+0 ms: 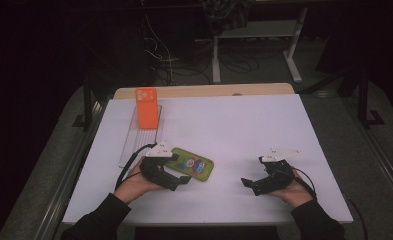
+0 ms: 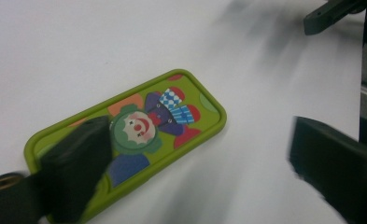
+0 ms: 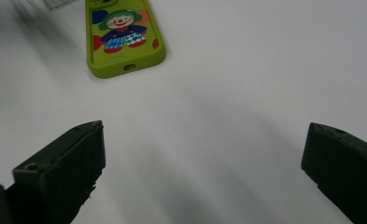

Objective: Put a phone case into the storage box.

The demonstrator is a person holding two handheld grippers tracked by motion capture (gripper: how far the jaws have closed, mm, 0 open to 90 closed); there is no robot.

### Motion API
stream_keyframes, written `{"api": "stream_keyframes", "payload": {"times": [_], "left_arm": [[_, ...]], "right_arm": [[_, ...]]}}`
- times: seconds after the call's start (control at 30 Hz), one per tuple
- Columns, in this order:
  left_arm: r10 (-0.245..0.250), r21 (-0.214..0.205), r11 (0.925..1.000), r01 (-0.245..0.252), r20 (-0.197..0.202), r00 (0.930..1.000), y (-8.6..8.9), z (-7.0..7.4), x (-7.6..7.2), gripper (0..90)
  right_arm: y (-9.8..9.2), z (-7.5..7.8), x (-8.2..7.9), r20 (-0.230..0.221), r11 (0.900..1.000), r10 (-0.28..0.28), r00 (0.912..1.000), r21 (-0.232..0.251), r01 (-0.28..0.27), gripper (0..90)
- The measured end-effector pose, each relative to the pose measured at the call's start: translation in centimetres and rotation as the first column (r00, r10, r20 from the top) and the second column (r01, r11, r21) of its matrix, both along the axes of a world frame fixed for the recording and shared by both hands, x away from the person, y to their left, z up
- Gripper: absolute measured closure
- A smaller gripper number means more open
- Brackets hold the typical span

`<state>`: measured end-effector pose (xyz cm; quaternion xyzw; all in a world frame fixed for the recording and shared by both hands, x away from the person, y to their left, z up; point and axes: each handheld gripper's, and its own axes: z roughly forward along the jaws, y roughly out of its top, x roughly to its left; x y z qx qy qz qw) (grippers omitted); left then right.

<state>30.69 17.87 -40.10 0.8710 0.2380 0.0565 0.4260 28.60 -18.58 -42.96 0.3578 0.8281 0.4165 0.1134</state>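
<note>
The green clown-printed phone case (image 1: 192,165) is seen flat on the white worktop (image 1: 244,125) just beneath the wide-open left gripper (image 1: 176,181), unheld, with the orange case (image 1: 146,107) on a clear tray (image 1: 129,145) beyond and the open right gripper (image 1: 254,186) well apart.

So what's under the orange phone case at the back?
The orange phone case stands on a clear ribbed tray lying on the white table. The tray surface directly beneath it is covered.
</note>
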Motion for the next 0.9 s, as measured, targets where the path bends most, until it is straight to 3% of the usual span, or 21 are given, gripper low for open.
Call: {"api": "stream_keyframes", "payload": {"times": [0.13,0.4,0.9], "left_arm": [[-0.023,0.008,0.9997,0.023,0.01,0.9997,0.0,0.1,-0.4,0.0],[-0.051,0.017,0.9985,0.051,0.01,0.9986,-0.2,-0.3,-1.1,0.0],[-0.046,0.013,0.9989,0.046,0.018,0.9988,-0.1,-0.6,-1.1,0.0]], "right_arm": [[0.2,0.0,0.1,-0.01,0.9999,0.007,0.9999,-0.008,-0.007,0.0],[0.8,0.8,0.5,-0.013,0.9995,0.029,0.9995,-0.014,-0.029,0.0],[3.9,3.0,2.4,-0.055,0.9938,0.107,0.9928,-0.026,-0.108,2.1]]}}
